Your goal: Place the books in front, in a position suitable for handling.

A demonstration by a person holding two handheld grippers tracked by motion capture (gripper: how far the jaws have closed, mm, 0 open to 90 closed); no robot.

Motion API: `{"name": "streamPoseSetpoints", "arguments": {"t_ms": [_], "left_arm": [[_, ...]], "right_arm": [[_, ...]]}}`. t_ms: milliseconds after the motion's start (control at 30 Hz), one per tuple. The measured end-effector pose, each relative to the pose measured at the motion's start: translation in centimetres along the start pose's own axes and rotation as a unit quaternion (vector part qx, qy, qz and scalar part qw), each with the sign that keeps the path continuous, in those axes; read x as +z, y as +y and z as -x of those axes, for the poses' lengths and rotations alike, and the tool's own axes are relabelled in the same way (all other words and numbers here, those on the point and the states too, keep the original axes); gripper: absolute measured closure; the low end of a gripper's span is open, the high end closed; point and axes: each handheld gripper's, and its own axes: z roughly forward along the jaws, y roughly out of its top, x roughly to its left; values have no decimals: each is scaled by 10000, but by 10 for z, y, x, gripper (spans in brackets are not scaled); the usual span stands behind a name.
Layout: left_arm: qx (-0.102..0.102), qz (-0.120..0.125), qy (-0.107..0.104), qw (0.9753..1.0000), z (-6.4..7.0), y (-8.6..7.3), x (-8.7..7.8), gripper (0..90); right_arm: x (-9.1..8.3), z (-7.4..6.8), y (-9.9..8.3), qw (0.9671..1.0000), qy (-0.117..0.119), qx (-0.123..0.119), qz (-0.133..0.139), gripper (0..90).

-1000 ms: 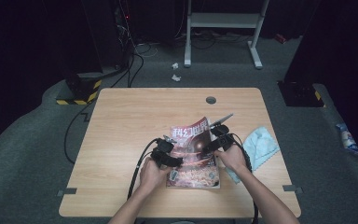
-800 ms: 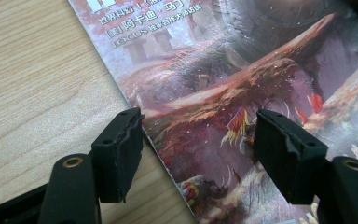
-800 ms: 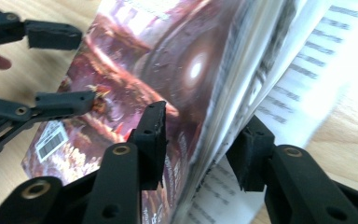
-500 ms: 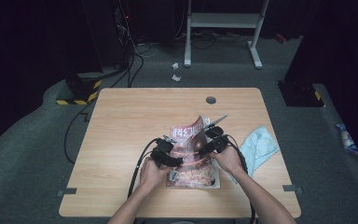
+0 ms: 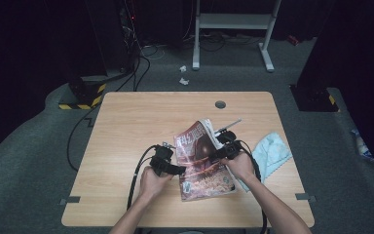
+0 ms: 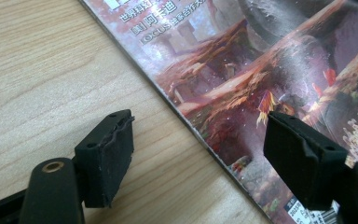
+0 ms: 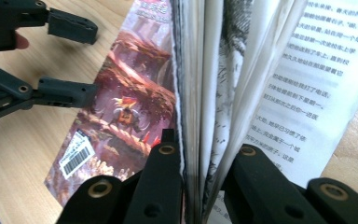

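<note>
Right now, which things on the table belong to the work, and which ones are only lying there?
In the work:
magazine
right hand-held gripper, shut on a bunch of its pages
left hand-held gripper, open across its spine edge

Lying about:
blue cloth

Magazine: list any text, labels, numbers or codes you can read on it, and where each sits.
"LOCUS": on the magazine cover, under a line of white Chinese characters too slanted to read, in the left gripper view.
Barcode label: near the cover's bottom corner, digits too small to read.
Inner page: columns of Chinese print, too blurred to quote.
Cover title, high view: large characters, unreadable.
</note>
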Motion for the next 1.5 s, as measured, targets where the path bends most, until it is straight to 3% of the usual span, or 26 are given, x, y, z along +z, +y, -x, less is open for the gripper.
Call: {"name": "streamPoseSetpoints", "arguments": {"t_ms": [100,433,1000,1200,1500], "left_arm": [[-101,42,-111,9999,-2,-1,-1,223],[-138,76,-446,9989,-3,-1,1,152],[-120,233,-649,9975,3,0,6,143],[-211,272,-739,9967,2,1,8,144],[-380,264,-717,9963,-8,0,3,315]], "right_arm": [[-3,-3,2,10000,6,-79,50,866],[-13,-10,5,9994,211,-218,194,867],[-27,-24,10,9970,448,-539,333,867],[-29,-26,9,9958,539,-624,390,867],[-23,-25,11,9963,507,-605,332,867]]}}
